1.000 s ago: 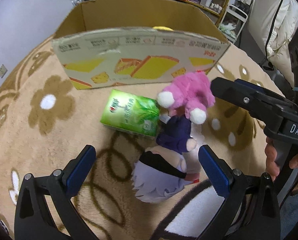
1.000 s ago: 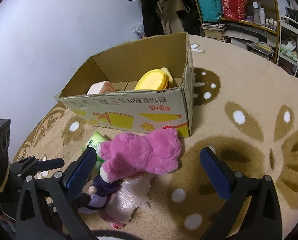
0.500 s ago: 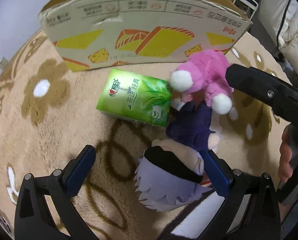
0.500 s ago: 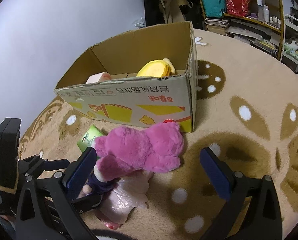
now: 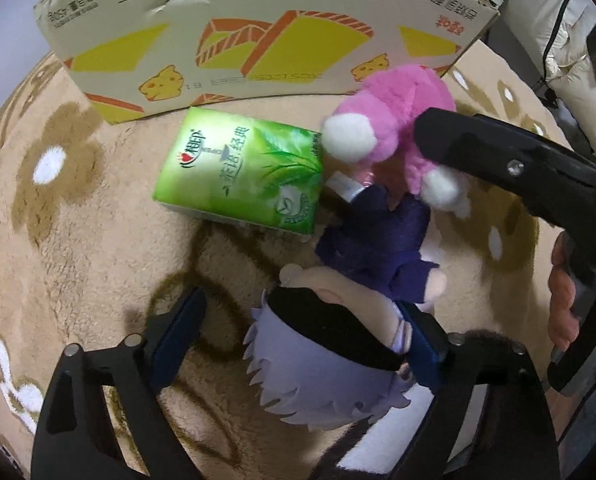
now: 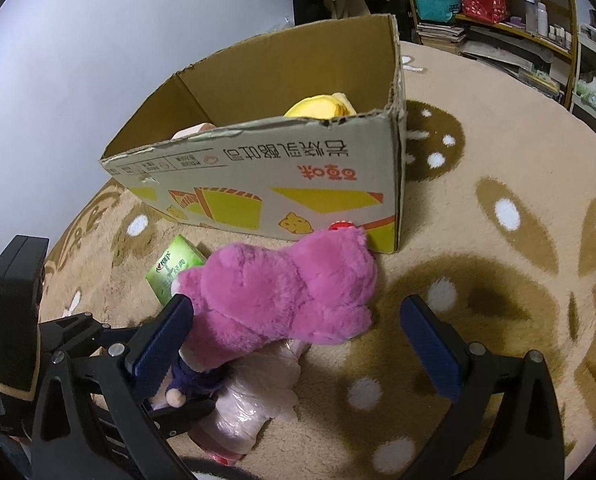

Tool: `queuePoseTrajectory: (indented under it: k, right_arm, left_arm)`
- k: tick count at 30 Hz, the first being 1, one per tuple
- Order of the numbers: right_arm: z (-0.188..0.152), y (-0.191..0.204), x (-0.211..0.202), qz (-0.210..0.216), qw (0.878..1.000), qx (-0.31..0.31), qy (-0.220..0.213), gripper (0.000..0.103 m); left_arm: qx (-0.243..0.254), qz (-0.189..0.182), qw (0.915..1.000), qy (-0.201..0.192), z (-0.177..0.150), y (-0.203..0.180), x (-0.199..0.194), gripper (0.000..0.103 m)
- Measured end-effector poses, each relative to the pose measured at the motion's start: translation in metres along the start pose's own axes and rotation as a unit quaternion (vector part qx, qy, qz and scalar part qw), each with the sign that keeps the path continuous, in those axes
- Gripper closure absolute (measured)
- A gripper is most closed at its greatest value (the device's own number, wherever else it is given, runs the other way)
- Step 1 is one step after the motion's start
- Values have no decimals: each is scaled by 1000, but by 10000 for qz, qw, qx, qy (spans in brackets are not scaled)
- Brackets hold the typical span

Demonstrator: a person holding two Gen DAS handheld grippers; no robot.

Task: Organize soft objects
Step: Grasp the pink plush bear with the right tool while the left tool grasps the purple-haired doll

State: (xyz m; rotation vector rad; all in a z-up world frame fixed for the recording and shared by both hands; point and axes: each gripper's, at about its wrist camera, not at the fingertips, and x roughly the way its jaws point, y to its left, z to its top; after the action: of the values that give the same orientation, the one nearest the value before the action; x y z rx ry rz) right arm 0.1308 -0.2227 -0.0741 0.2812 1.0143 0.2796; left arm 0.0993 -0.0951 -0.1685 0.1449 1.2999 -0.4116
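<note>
Now the left hand-held gripper (image 5: pixel 301 332) — lower than before — narrows around the doll (image 5: pixel 337 344), jaws apart.

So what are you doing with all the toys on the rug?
A person is tidying soft things into the cardboard box, with a hand-held gripper in each hand. The left hand-held gripper has just been closing around the white-haired doll, not yet squeezing it. The right hand-held gripper is open over the pink plush. The green tissue pack lies beside them.
</note>
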Motion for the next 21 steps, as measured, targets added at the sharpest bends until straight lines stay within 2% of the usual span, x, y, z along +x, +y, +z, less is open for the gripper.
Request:
queuePoseTrajectory:
  k: [2,4,5,10,12,19,20,21]
  right_arm:
    - [0,-1,2,30,10000,30,37,0]
    - [1,-2,4,88,9999,60,70,0]
    - [1,-1,5,87,9999,56,77,0]
    - [2,-1,8,121,9999,51,69,0]
    - [4,-3,10,153,9998,104,64,0]
    - [3,-3,22,93,9998,63,149,0]
    - [2,-1,23,75,9998,19,157,2]
    - [1,1,25,113,9998,-29,185,12]
  left_arm:
    - [-72,-158,9998,2,0,1,1,26]
    - [-79,-337,9994,-31,-1,0,-1,44]
    - [-79,-479,9988,-34,-1,-1,-3,46]
    - [-165,-437,9988,-128,-3,0,-9,49]
    - [-200,-308,9991,-213,-8,2,-17,49]
    - [-338,-100,9970,-686,-14,14,-54,48]
    - [-370,-68,9965,-743,-13,17,-58,48]
    - [-418,-39,9958,-809,-12,20,-62,48]
